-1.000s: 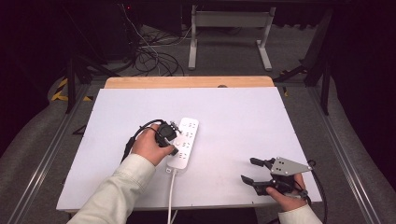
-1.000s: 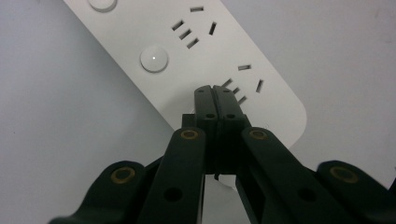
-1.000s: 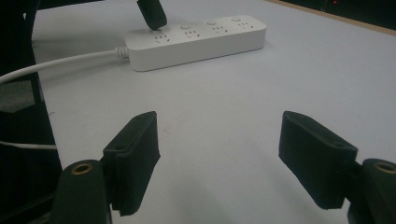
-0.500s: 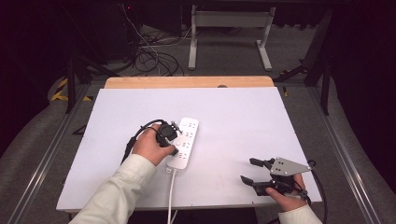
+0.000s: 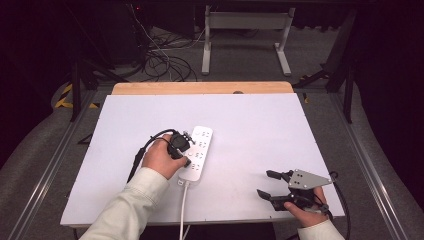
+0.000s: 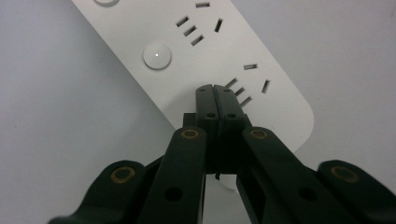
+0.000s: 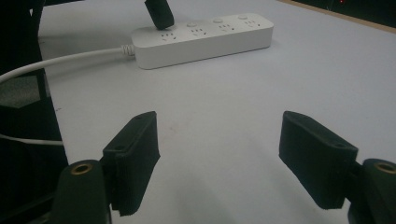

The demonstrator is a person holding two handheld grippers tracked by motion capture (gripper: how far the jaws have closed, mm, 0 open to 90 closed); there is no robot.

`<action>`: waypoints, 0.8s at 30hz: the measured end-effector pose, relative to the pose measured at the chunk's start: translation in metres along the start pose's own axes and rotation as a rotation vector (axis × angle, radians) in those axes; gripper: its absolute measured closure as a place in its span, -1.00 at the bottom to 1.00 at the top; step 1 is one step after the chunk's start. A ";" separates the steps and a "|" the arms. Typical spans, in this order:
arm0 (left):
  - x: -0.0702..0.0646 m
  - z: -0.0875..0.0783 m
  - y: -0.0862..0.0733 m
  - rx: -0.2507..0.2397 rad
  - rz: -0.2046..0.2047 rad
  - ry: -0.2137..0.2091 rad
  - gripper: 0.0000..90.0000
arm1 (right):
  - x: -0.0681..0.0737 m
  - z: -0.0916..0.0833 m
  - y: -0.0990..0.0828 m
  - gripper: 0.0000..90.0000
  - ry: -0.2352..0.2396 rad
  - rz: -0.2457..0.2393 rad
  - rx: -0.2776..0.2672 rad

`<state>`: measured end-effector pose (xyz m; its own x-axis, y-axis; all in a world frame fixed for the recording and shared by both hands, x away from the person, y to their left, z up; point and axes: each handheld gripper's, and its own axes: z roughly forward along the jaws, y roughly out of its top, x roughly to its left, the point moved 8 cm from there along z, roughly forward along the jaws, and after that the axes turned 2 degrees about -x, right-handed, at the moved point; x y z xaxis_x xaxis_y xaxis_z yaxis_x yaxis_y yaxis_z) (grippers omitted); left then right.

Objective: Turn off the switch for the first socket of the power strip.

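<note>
A white power strip (image 5: 197, 152) lies near the middle of the white table (image 5: 250, 130), its white cord running off the front edge. My left gripper (image 5: 186, 161) is shut, with nothing between its jaws. Its tips press down on the strip's near end, next to a socket (image 6: 247, 84) and a round white button (image 6: 157, 55). The right gripper view shows the strip (image 7: 205, 37) with the left gripper's black tip (image 7: 159, 14) on its end. My right gripper (image 5: 267, 184) rests near the table's front right corner, open, nothing between its pads (image 7: 135, 154).
A wooden strip (image 5: 200, 88) borders the table's far edge. The strip's cord (image 5: 183, 210) hangs over the front edge. A black cable (image 5: 142, 152) trails from the left gripper. Beyond the table are floor cables (image 5: 160, 60) and a metal stand (image 5: 245, 35).
</note>
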<state>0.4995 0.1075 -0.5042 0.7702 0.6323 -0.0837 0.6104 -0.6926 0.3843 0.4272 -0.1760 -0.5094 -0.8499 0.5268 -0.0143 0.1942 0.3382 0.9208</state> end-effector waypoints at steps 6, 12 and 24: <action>0.000 0.000 0.000 0.001 -0.001 0.008 1.00 | 0.001 0.000 0.000 -0.36 0.003 -0.002 -0.001; -0.004 0.002 0.000 0.009 0.021 0.050 1.00 | 0.001 0.000 -0.001 -0.36 0.006 0.001 0.002; -0.009 -0.029 0.010 -0.105 0.037 0.041 1.00 | -0.002 0.000 -0.001 -0.36 0.000 0.011 -0.003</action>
<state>0.4932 0.1045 -0.4734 0.7823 0.6222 -0.0314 0.5576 -0.6769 0.4805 0.4285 -0.1772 -0.5102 -0.8478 0.5302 -0.0037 0.2023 0.3300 0.9220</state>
